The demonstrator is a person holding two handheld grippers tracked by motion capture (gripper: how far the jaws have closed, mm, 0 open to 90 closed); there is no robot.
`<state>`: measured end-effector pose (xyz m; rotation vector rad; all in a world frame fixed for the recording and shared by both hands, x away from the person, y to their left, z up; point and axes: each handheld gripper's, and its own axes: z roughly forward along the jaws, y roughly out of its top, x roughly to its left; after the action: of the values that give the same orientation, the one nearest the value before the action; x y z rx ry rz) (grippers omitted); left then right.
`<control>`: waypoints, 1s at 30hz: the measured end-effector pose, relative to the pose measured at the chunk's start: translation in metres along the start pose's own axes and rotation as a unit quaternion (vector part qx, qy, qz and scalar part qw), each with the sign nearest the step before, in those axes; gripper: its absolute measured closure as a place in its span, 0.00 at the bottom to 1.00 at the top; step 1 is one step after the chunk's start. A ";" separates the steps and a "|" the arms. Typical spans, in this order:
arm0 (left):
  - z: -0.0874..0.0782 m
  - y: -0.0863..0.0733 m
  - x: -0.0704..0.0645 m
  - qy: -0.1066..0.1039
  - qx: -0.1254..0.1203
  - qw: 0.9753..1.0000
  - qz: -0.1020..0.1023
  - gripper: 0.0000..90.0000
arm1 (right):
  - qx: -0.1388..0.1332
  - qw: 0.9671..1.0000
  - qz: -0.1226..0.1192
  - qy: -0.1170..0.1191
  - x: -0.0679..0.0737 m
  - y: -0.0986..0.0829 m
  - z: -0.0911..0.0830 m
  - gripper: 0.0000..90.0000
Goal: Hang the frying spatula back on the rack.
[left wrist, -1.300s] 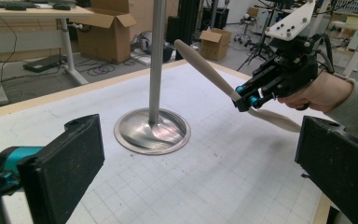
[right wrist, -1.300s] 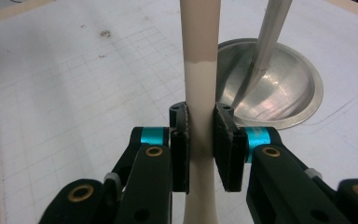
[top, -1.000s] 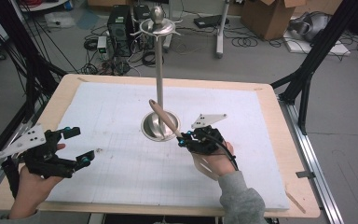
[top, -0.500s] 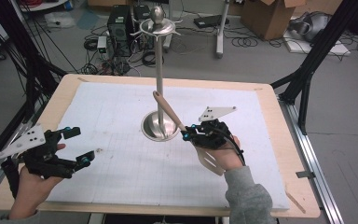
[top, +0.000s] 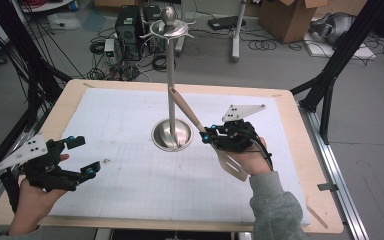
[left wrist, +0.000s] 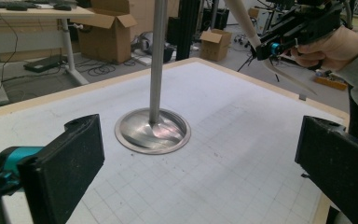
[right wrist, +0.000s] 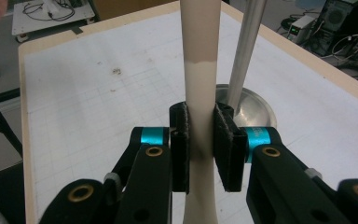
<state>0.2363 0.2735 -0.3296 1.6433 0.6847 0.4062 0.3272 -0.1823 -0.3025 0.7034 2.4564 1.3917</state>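
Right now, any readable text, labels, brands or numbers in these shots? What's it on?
None can be read.
Cardboard boxes on the floor: no print legible.
Computer tower behind the table: any marking too small and blurred.
White mat: faint grid lines, no numbers.
Stand, spatula, left gripper, right gripper: no lettering visible.
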 end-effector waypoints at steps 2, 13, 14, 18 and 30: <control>0.000 0.000 0.000 0.000 0.001 1.000 0.001 0.02 | 0.000 1.000 -0.002 -0.002 0.000 0.002 -0.002 0.87; 0.000 0.000 0.000 0.000 0.000 1.000 0.000 0.02 | -0.004 1.000 -0.007 -0.004 -0.003 0.011 -0.016 0.87; 0.000 0.000 0.000 0.000 0.000 1.000 0.000 0.02 | -0.005 1.000 -0.007 -0.005 -0.003 0.011 -0.018 0.87; 0.001 -0.001 0.000 0.000 0.002 1.000 -0.001 0.02 | -0.009 1.000 -0.008 -0.006 -0.006 0.014 -0.023 0.87; 0.001 -0.001 0.000 -0.001 0.001 1.000 -0.001 0.02 | -0.010 1.000 -0.007 -0.006 -0.013 0.020 -0.036 0.87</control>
<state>0.2364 0.2730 -0.3305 1.6447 0.6862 0.4018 0.3293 -0.2067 -0.2669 0.6858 2.4301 1.4011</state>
